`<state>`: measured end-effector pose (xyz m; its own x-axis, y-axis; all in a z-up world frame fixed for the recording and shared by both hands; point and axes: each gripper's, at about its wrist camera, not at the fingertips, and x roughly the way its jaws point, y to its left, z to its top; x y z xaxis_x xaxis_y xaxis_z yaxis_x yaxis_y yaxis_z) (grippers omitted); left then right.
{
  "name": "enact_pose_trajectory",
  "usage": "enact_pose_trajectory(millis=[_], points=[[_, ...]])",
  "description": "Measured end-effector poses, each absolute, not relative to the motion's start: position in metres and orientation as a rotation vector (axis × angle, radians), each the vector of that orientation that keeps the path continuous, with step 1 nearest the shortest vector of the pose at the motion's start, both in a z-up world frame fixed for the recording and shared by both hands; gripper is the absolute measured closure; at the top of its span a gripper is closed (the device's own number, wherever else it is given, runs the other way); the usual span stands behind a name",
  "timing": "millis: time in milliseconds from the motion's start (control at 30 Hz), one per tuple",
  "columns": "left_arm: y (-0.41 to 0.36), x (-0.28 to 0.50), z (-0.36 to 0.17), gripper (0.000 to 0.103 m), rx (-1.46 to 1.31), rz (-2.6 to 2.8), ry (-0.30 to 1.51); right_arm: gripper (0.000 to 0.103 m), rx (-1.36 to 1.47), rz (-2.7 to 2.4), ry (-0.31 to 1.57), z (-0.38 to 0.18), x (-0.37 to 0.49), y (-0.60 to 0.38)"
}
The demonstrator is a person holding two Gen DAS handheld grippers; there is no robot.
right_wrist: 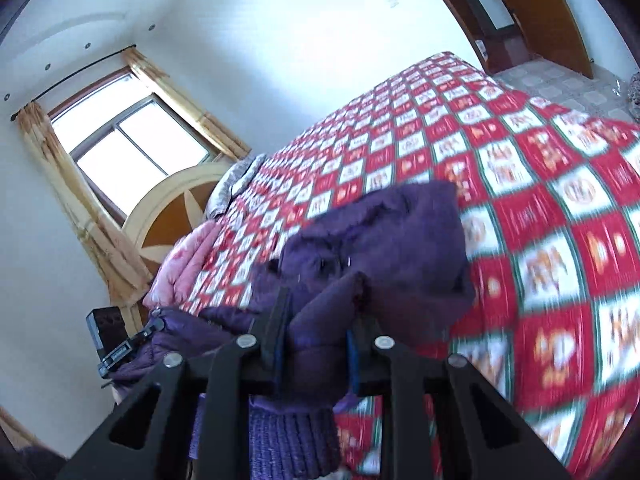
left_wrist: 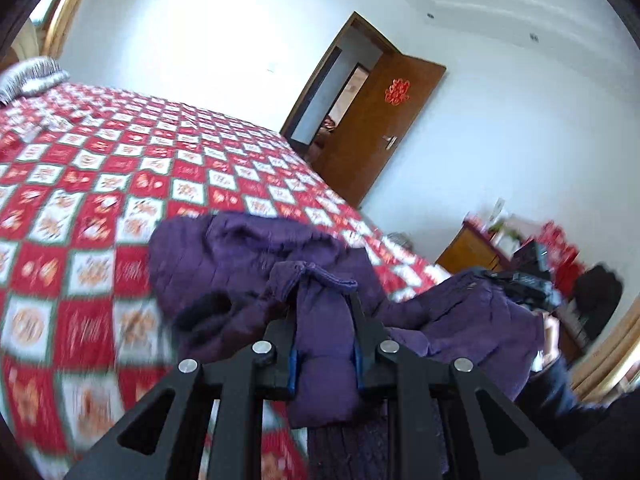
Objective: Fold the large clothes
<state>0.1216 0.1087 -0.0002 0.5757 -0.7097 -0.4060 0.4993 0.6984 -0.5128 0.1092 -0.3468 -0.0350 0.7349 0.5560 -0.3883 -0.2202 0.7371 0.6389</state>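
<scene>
Gripping purple quilted puffer jacket (left_wrist: 256, 256) over red-and-white checkered bedspread (left_wrist: 80, 184) | left gripper (left_wrist: 325, 320) pinching a padded fold, right gripper (right_wrist: 320, 312) pinching the part by the ribbed knit cuff (right_wrist: 288, 432) | risk: slick bulky padding is likely slipping free; the loose middle is sagging, bunching crooked.

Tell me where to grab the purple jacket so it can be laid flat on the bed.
Grip the purple jacket at two spread edge folds, from the bed's near side. The left tongs and right tongs already clamp bunched folds; its ribbed cuff hangs below.
</scene>
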Motion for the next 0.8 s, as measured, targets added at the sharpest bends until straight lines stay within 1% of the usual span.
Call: enact_pose_trajectory(millis=[133, 267, 333, 400, 433, 500, 533, 567, 600, 733, 800], points=[[0.120, 0.212, -0.011, 0.083, -0.429, -0.692, 0.691, 0.078, 0.653, 0.381, 0.605, -0.026, 0.192, -0.355], [0.126, 0.294, -0.048, 0.082, -0.498, -0.639, 0.813, 0.078, 0.686, 0.307, 0.651, -0.041, 0.264, -0.357], [0.124, 0.325, -0.068, 0.080, -0.510, -0.609, 0.876, 0.078, 0.679, 0.272, 0.683, -0.054, 0.300, -0.357], [0.122, 0.345, -0.083, 0.078, -0.528, -0.583, 0.915, 0.075, 0.713, 0.246, 0.696, -0.067, 0.322, -0.364], [0.119, 0.354, -0.090, 0.078, -0.523, -0.572, 0.930, 0.071, 0.736, 0.216, 0.694, -0.073, 0.329, -0.368], [0.115, 0.365, -0.098, 0.077, -0.526, -0.556, 0.947, 0.051, 0.771, 0.186, 0.677, -0.080, 0.335, -0.372], [0.114, 0.370, -0.102, 0.077, -0.545, -0.562, 0.955, 0.027, 0.763, 0.165, 0.659, -0.080, 0.333, -0.371], [0.113, 0.374, -0.106, 0.076, -0.561, -0.569, 0.966, 0.008, 0.731, 0.129, 0.630, -0.075, 0.331, -0.368], [0.113, 0.379, -0.110, 0.076, -0.573, -0.569, 0.981, 0.004, 0.667, 0.054, 0.580, -0.066, 0.323, -0.363], [0.124, 0.394, -0.110, 0.074, -0.678, -0.591, 1.035, 0.004, 0.539, 0.039, 0.416, -0.035, 0.289, -0.337], [0.132, 0.394, -0.096, 0.070, -0.709, -0.615, 1.036, 0.004, 0.408, 0.157, 0.406, -0.027, 0.283, -0.301]])
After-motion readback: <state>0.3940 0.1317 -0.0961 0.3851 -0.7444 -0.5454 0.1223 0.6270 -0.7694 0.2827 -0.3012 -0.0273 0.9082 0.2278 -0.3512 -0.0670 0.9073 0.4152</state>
